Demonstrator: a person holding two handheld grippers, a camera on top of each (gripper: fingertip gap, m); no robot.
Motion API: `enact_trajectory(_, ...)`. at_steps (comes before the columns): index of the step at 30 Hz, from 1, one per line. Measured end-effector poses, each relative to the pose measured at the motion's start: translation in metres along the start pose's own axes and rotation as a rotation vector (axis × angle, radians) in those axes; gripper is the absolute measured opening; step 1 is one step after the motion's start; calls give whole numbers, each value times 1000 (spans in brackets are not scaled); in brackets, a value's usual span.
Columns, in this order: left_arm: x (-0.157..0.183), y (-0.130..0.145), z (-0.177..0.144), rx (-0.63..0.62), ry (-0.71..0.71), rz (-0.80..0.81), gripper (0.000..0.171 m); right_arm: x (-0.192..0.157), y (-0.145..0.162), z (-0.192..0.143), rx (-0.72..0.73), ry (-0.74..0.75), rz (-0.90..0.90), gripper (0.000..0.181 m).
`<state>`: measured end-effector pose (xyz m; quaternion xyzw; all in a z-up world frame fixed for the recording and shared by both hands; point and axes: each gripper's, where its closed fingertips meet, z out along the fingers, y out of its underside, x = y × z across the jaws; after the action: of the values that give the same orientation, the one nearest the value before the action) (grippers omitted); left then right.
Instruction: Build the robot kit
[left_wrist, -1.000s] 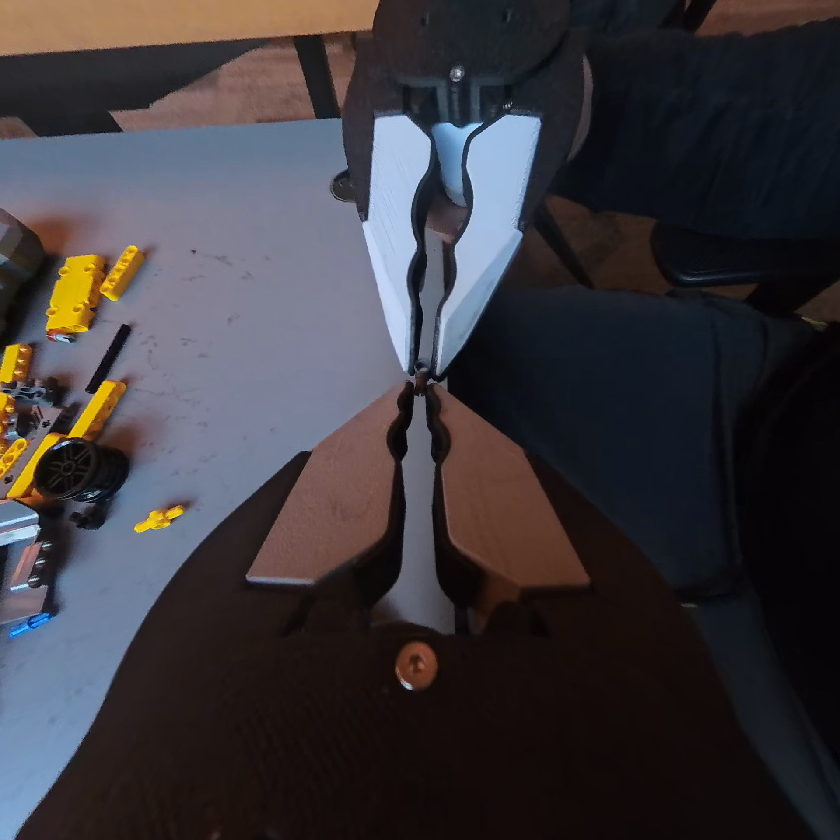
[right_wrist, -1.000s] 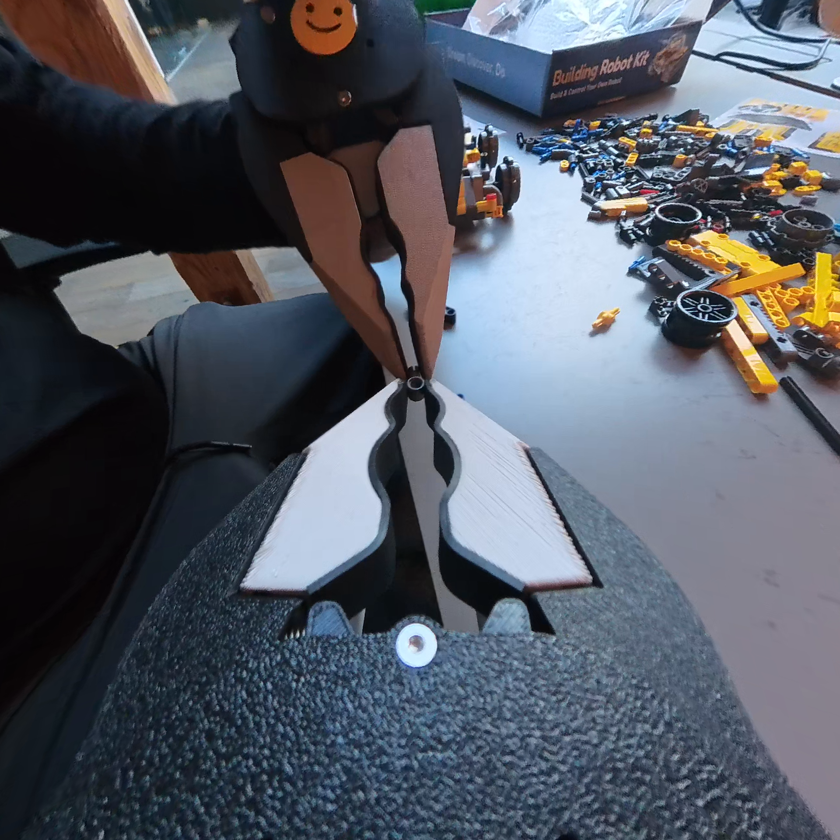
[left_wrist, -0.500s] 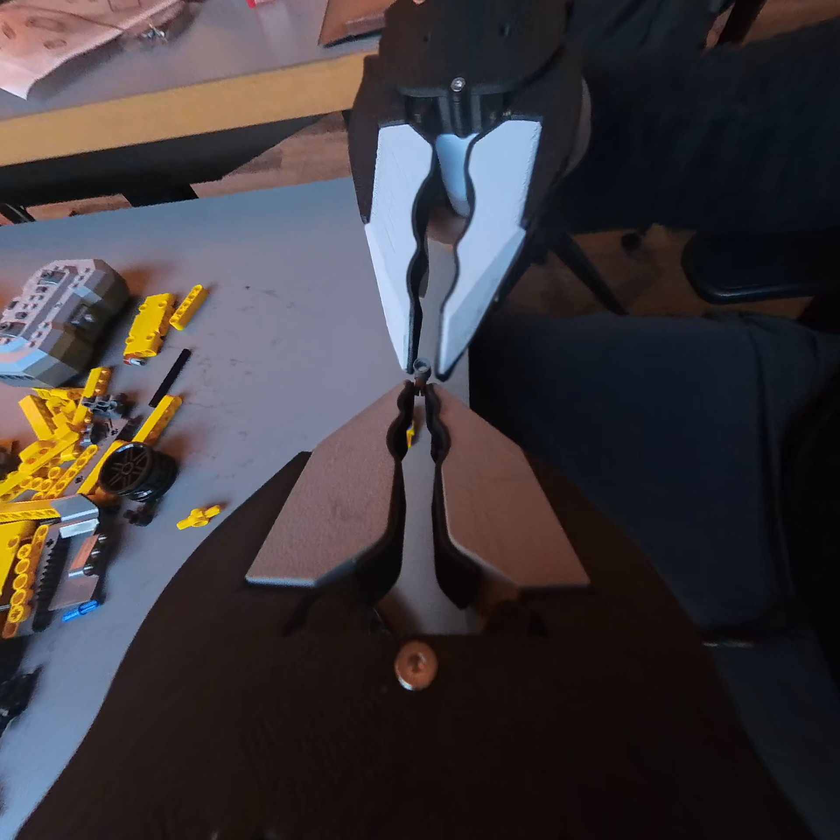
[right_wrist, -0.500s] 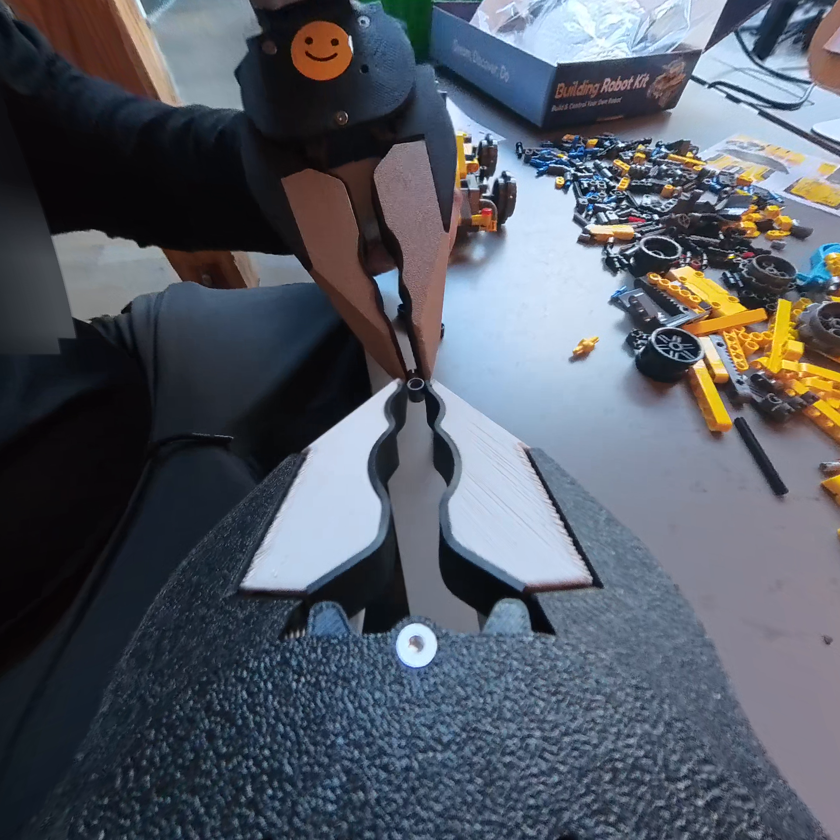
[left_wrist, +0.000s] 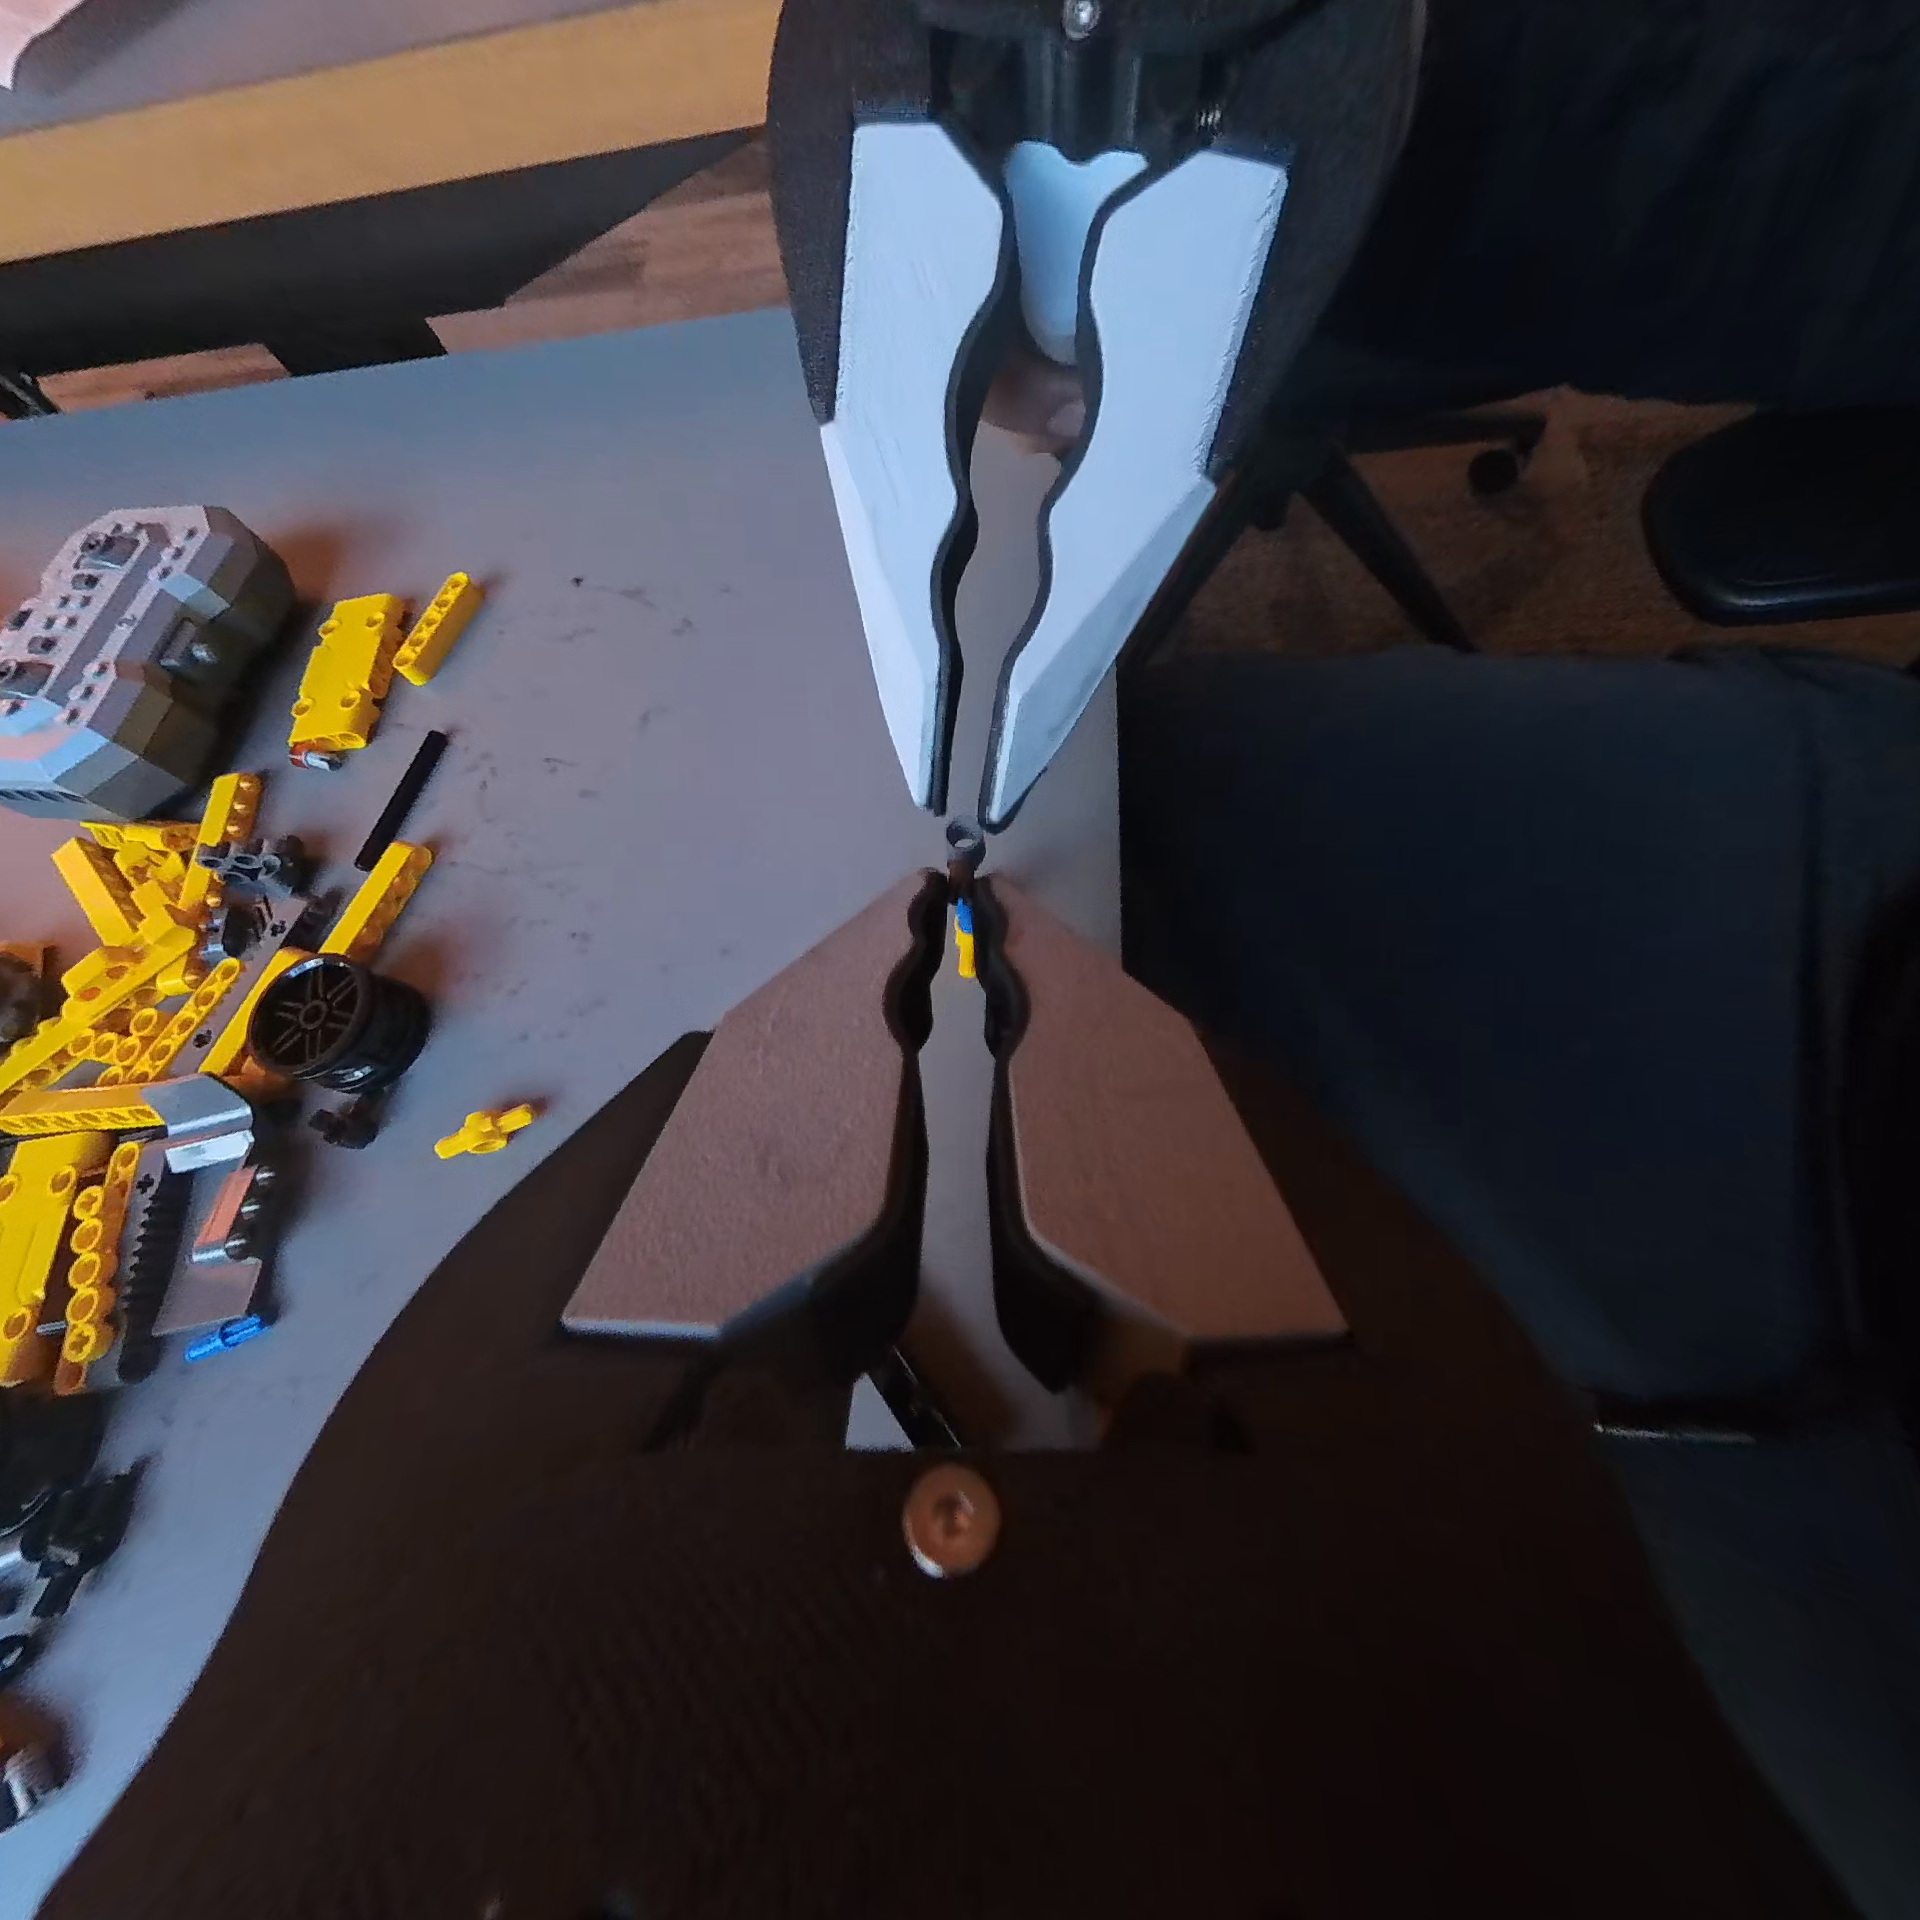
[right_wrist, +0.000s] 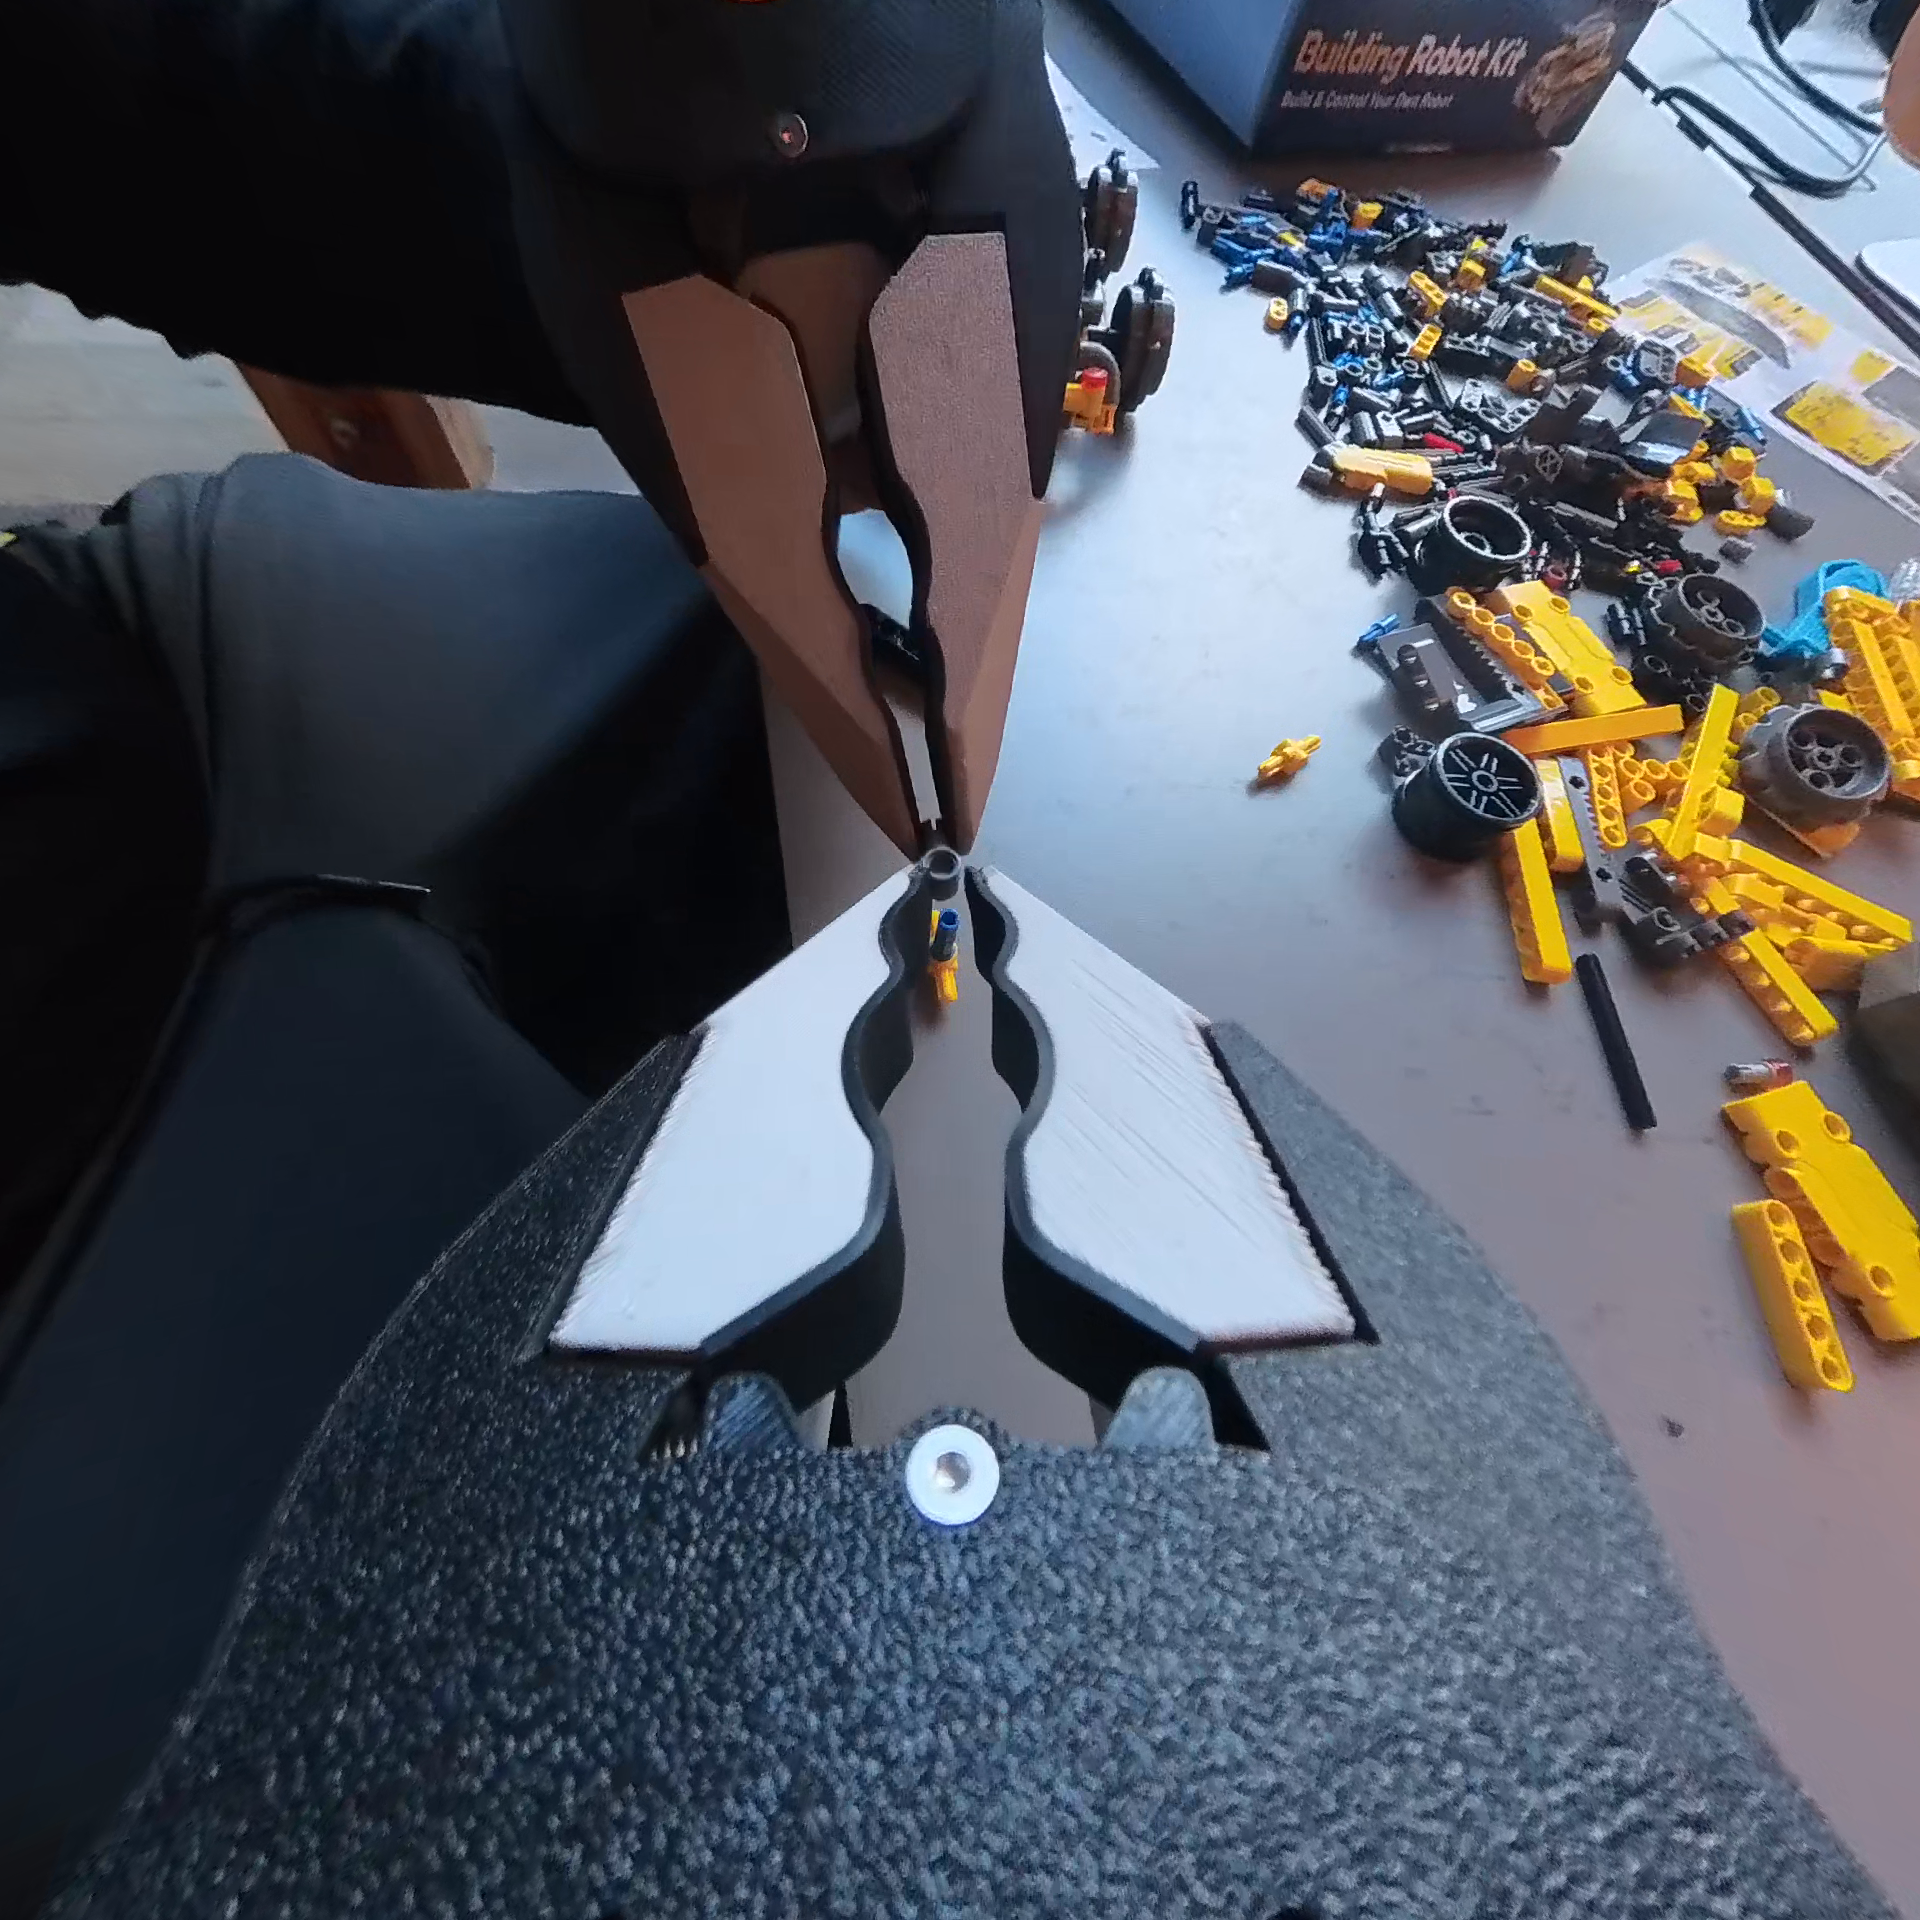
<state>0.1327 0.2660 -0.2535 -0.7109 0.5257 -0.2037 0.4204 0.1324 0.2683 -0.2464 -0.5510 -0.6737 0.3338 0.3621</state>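
Observation:
My two grippers meet tip to tip above the table's (left_wrist: 644, 499) near edge. My left gripper (left_wrist: 960, 881), with brown fingers, is shut on a small dark pin (left_wrist: 961, 864). My right gripper (right_wrist: 943, 875), with white fingers, is shut on a small dark grey bush (right_wrist: 943, 862) that sits against the pin. The bush also shows in the left wrist view (left_wrist: 964, 834) under the right gripper (left_wrist: 961, 816). The left gripper (right_wrist: 938, 831) comes in from above in the right wrist view. A small yellow and blue piece (left_wrist: 964, 935) (right_wrist: 943, 961) shows below the tips; I cannot tell whether it hangs or lies on the table.
A heap of yellow and black building pieces (right_wrist: 1621, 644) with black wheels (right_wrist: 1465, 795) lies to one side. Nearby are a grey motor block (left_wrist: 135, 655), a black axle (left_wrist: 400, 800), a yellow cross connector (left_wrist: 483, 1130) and a kit box (right_wrist: 1455, 73). A person's dark-clothed leg (left_wrist: 1455, 987) is beside the table edge.
Both grippers stay tip to tip and have shifted together, so more of the heap shows. The yellow and blue piece has come into view below the tips.

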Motion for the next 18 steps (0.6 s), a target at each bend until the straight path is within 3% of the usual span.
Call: enact_trajectory(18,0,11,7,-76,11,-18,2,-1,13,10,-42,-67,29,5)
